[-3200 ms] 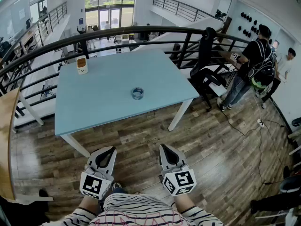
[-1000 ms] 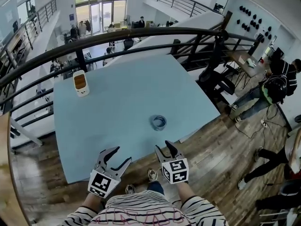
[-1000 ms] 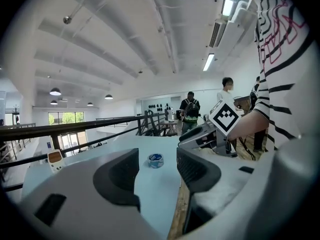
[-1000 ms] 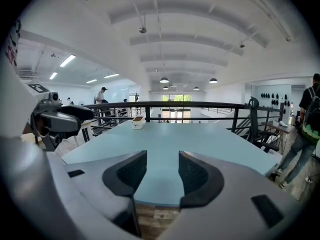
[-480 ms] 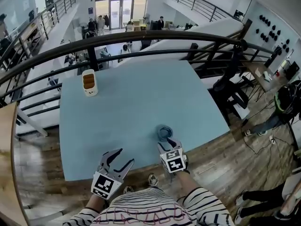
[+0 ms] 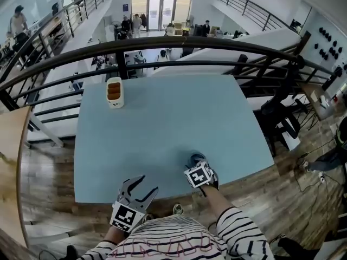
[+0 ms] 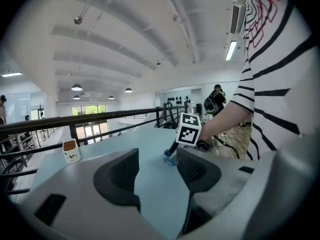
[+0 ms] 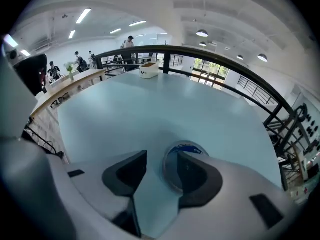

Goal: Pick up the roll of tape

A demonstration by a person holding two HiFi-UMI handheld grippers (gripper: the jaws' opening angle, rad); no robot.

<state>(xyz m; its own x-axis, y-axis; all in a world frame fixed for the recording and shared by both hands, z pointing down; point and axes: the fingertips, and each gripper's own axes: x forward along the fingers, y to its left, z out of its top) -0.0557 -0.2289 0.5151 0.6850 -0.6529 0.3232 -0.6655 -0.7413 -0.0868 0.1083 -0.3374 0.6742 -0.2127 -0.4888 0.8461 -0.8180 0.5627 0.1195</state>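
Tape roll (image 8: pixel 188 148) lay on the pale blue surface (image 6: pixel 162 118), at one jaw of my wide-spread right tongs (image 8: pixel 161 159); my left tongs (image 6: pixel 147 184) hung open and empty nearby.

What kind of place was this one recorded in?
Probably a mezzanine in an open-plan office or lab: a curved black railing runs behind the light blue table, people stand on a lower floor beyond it, and there is wood plank flooring here.
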